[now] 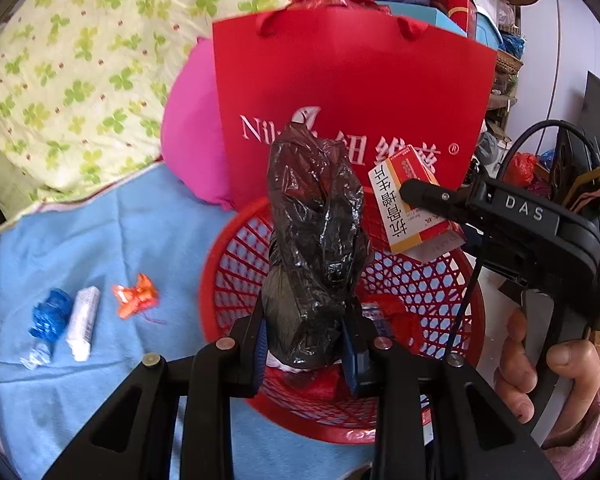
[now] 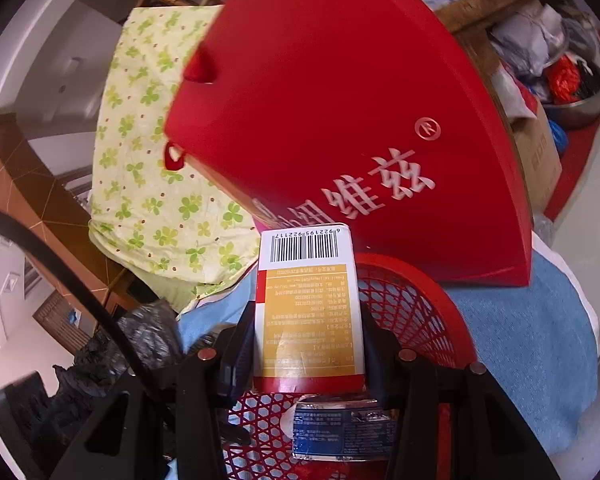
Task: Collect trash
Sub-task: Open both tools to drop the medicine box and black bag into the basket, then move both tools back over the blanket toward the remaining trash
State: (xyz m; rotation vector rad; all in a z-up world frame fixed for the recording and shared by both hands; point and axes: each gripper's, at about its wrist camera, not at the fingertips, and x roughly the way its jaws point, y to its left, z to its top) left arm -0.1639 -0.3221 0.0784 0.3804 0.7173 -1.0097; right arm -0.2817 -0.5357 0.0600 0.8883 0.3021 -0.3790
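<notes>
My left gripper (image 1: 306,344) is shut on a crumpled black plastic bag (image 1: 316,240) and holds it over the red mesh basket (image 1: 440,280). My right gripper (image 2: 308,344) is shut on a white and orange medicine box (image 2: 308,312), also above the basket (image 2: 412,304). In the left wrist view the right gripper (image 1: 416,196) and its box (image 1: 404,200) hang over the basket's far rim. A blue-labelled wrapper (image 2: 340,428) and red scraps (image 1: 396,316) lie in the basket. On the blue towel (image 1: 100,240) lie a blue wrapper (image 1: 50,316), a white tube (image 1: 84,320) and an orange wrapper (image 1: 136,296).
A red paper gift bag (image 1: 352,92) stands right behind the basket, with a pink cushion (image 1: 192,128) and a clover-print pillow (image 1: 80,60) to its left. Cluttered boxes and bags fill the back right (image 2: 540,60). The towel's right edge (image 2: 580,320) drops off.
</notes>
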